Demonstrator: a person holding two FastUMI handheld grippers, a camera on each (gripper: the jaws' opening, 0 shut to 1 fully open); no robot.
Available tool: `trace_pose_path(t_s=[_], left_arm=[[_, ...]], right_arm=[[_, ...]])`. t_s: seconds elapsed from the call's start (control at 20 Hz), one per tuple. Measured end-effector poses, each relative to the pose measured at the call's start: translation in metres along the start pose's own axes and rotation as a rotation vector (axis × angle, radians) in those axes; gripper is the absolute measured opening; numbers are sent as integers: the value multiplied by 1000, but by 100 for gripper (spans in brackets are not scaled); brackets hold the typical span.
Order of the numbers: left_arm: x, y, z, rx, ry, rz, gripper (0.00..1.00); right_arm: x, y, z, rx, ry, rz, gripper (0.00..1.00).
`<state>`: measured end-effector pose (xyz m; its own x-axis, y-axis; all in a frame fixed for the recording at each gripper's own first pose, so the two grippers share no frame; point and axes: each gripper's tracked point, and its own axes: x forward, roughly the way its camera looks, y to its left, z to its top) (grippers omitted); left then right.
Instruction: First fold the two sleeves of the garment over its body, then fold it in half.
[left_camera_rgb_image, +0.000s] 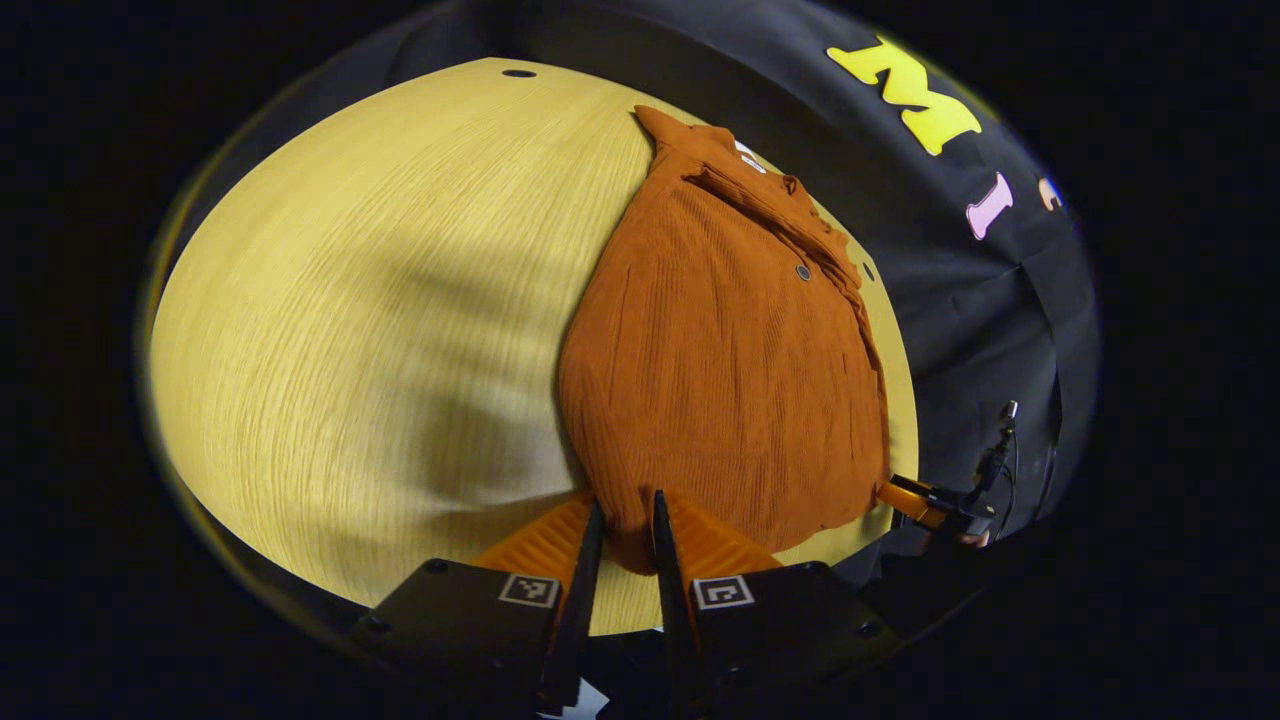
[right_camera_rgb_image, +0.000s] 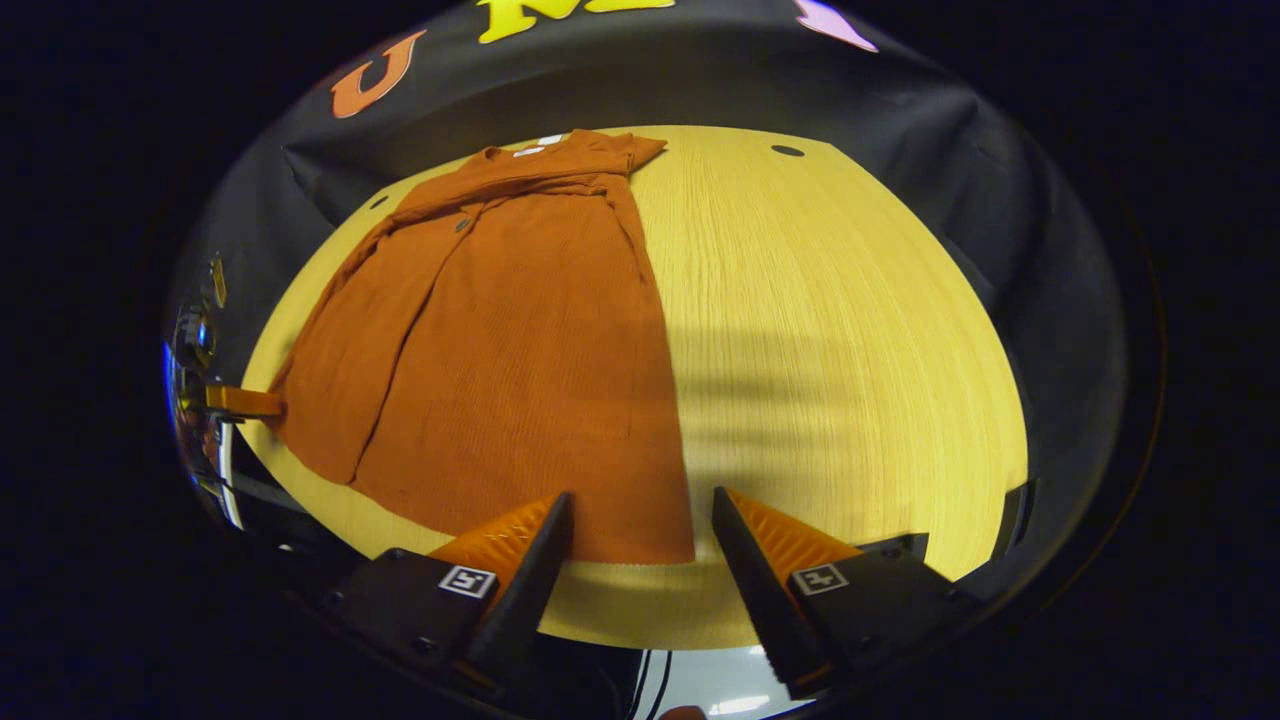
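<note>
Pinching the garment hem, the left gripper fingers nearly meet; right gripper fingers gape empty.

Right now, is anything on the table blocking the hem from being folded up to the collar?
Nothing visible. The shirt lies flat on bare table; the left claw grips its hem and the right claw is open at the hem.

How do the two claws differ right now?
The left claw is nearly closed, its fingers pinching the shirt hem; the right claw is open wide. The left claw grips cloth, while the right claw holds nothing, its fingers straddling the hem's corner. Both sit at the shirt's near edge over the table.
</note>
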<state>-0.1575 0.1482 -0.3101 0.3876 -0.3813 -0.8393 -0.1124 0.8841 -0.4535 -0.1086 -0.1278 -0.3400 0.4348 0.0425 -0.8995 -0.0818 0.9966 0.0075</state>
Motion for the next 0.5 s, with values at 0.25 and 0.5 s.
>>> trace_pose_path(t_s=[0.25, 0.5], left_arm=[[5, -8, 5, -91, -29, 20, 6], [-20, -33, -5, 5, -27, -58, 3]], right_arm=[[3, 16, 6, 68, 37, 45, 5], [-19, 31, 12, 261, 57, 193, 1]])
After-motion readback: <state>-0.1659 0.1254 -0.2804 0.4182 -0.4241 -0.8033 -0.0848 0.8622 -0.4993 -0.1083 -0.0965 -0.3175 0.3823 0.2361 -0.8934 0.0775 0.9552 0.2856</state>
